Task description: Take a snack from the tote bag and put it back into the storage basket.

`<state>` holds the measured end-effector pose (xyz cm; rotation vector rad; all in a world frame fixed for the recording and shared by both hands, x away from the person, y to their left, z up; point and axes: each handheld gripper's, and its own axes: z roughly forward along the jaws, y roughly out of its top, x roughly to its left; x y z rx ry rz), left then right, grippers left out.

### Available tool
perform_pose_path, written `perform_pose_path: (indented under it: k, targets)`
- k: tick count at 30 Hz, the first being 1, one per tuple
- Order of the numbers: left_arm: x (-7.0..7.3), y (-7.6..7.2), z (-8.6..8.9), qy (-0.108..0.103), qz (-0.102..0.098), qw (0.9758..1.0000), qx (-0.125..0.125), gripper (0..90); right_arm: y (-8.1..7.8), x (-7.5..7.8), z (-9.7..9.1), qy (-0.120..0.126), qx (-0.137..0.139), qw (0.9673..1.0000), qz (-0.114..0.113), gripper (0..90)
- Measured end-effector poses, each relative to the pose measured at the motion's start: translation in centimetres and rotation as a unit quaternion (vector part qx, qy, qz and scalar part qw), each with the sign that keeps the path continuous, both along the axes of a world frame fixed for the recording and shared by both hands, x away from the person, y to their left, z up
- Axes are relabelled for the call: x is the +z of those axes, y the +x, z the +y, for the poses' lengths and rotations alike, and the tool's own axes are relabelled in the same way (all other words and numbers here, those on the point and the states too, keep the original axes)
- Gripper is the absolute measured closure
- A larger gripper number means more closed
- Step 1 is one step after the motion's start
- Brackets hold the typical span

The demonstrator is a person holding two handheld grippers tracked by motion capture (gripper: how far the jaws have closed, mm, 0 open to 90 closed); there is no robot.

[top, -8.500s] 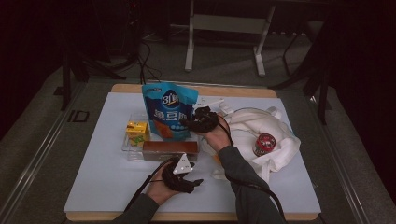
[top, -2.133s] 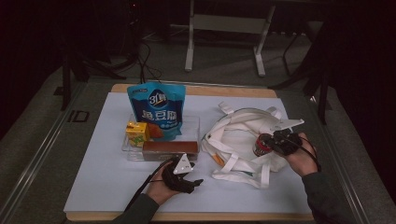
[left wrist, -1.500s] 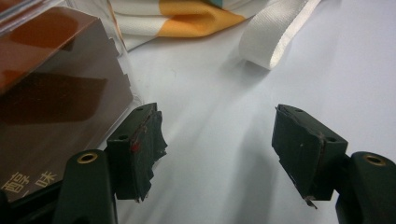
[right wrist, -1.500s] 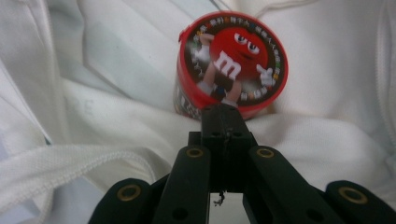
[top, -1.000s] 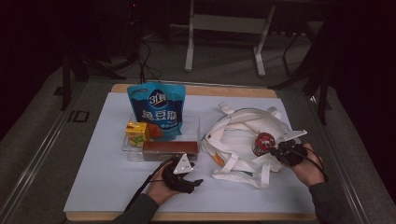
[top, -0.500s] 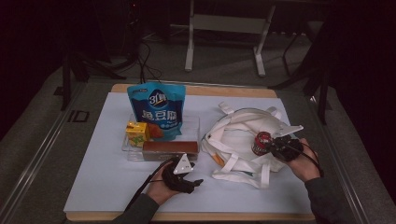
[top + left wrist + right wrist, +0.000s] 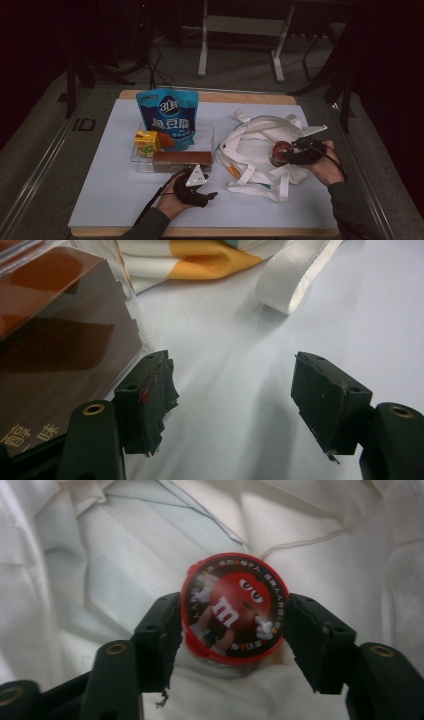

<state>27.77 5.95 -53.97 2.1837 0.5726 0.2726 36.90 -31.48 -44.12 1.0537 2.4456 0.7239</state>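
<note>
My right gripper [image 7: 230, 630] has just been opening its jaws, and the round red candy tin [image 7: 234, 607] sits between them. It lies on rumpled white cloth bag [image 7: 100, 545], lid facing me with its red cartoon face. The pads flank its rim closely, barely touching if at all

High overhead, two close tool cameras

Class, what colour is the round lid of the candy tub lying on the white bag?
Red, with a red cartoon candy face; the candy tub shows best in the right gripper view.
</note>
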Motion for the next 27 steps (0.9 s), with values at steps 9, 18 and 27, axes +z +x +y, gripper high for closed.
perform_pose_path:
  k: [9, 18, 27]
  targets:
    - [0.0, 0.0, 0.0, 0.0, 0.0, 1.0, 0.0, 32.4, 1.3, -1.2, -0.2, 0.004, -0.006, 0.9993, 0.037, 24.0]
    - [0.0, 0.0, 0.0, 0.0, 0.001, 1.0, 0.0, 32.4, 2.3, -2.6, -0.2, 0.012, -0.006, 0.9979, 0.064, 24.0]
    - [0.0, 0.0, 0.0, 0.0, 0.001, 1.0, -0.001, 32.4, 2.8, -3.1, -0.3, 0.023, -0.006, 0.9968, 0.076, 23.7]
